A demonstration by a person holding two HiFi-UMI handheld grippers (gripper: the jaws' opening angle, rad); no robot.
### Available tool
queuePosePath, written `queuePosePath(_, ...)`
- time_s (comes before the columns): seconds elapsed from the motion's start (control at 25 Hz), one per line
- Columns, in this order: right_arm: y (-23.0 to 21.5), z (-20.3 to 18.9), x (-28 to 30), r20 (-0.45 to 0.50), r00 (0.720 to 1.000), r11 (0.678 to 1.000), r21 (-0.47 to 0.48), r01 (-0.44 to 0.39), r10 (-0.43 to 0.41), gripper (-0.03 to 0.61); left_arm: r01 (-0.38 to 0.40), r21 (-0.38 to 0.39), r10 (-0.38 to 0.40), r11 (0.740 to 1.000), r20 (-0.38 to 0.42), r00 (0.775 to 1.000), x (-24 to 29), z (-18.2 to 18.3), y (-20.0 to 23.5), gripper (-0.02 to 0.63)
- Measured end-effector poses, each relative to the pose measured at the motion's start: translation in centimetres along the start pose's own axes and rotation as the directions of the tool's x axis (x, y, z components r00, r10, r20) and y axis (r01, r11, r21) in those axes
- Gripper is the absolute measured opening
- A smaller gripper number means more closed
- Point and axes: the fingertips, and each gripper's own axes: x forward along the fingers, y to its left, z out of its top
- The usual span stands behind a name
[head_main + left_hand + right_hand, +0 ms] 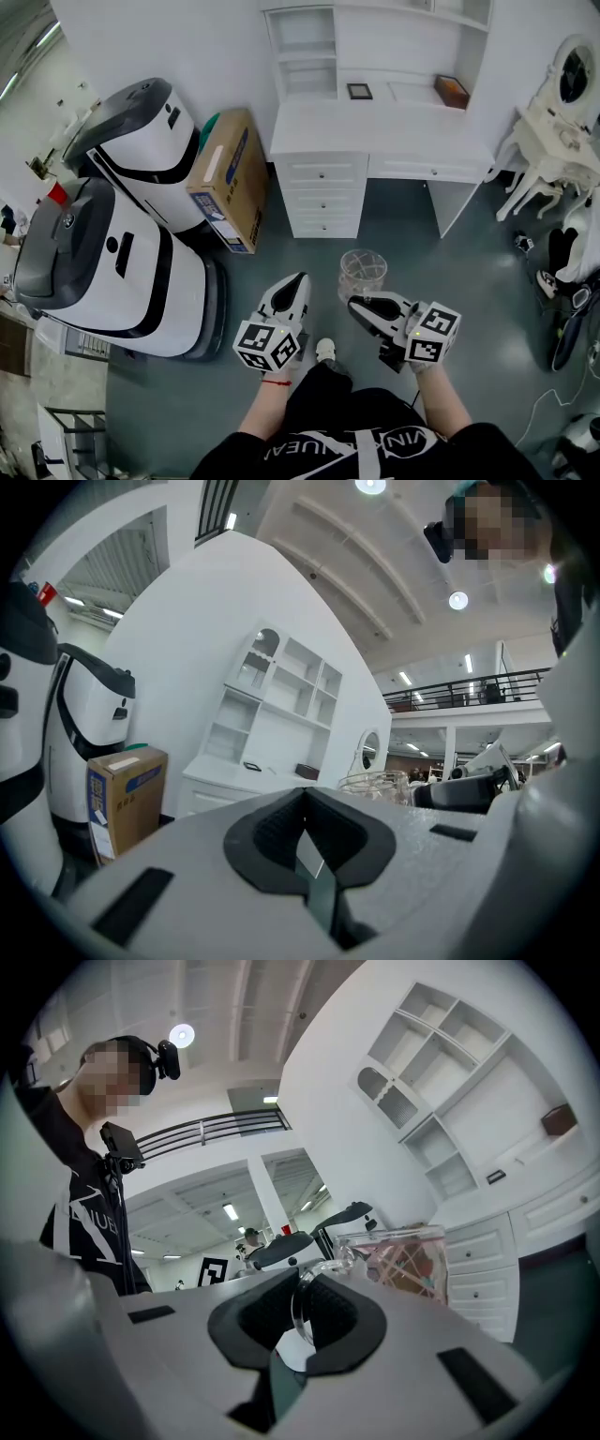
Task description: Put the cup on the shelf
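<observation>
In the head view a clear glass cup [363, 270] hangs above the grey floor, held by its handle in my right gripper [356, 302], which is shut on it. The right gripper view shows the handle pinched between the dark pads [333, 1321] and the cup body [405, 1262] just beyond. My left gripper [302, 277] floats beside the cup on its left, shut with nothing in it [304, 836]. From the left gripper view the cup [375, 784] appears to the right. The white shelf unit [375, 56] with its desk stands ahead against the wall.
A small frame [359, 91] and a brown box [452, 90] sit on the desk top. A cardboard box [228, 178] and two large white machines [122, 244] stand to the left. A white dressing table [561, 122], shoes and cables are on the right.
</observation>
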Motion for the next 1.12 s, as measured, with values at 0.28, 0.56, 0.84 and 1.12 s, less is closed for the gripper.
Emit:
queuePosePath(0.28, -5.0, 3.7, 5.5, 0.001, 1.0, 1.0, -0.013, 0.011, -0.011, 0.018, 0.033, -0.001, -0.033, 0.999, 0.001, 0.999, 5.6, 2.6, 5.1, 0.005)
queuePosePath(0.56, -9.0, 5.0, 10.4, -0.003, 1.0, 1.0, 0.004, 0.012, -0.012, 0.018, 0.046, -0.006, -0.046, 0.999, 0.004, 0.999, 9.4, 3.8, 10.5, 0.005)
queuePosePath(0.84, -12.6, 5.7, 12.9, -0.001, 1.0, 0.999, 0.032, 0.017, -0.017, 0.018, 0.042, 0.039, -0.042, 0.998, -0.004, 0.999, 12.2, 3.7, 13.9, 0.005)
queuePosePath(1.12, -14.4, 6.0, 13.5, 0.003, 0.998, 0.997, 0.053, 0.056, -0.056, 0.018, 0.074, 0.0, -0.074, 0.997, -0.03, 0.997, 13.6, 2.0, 14.4, 0.005)
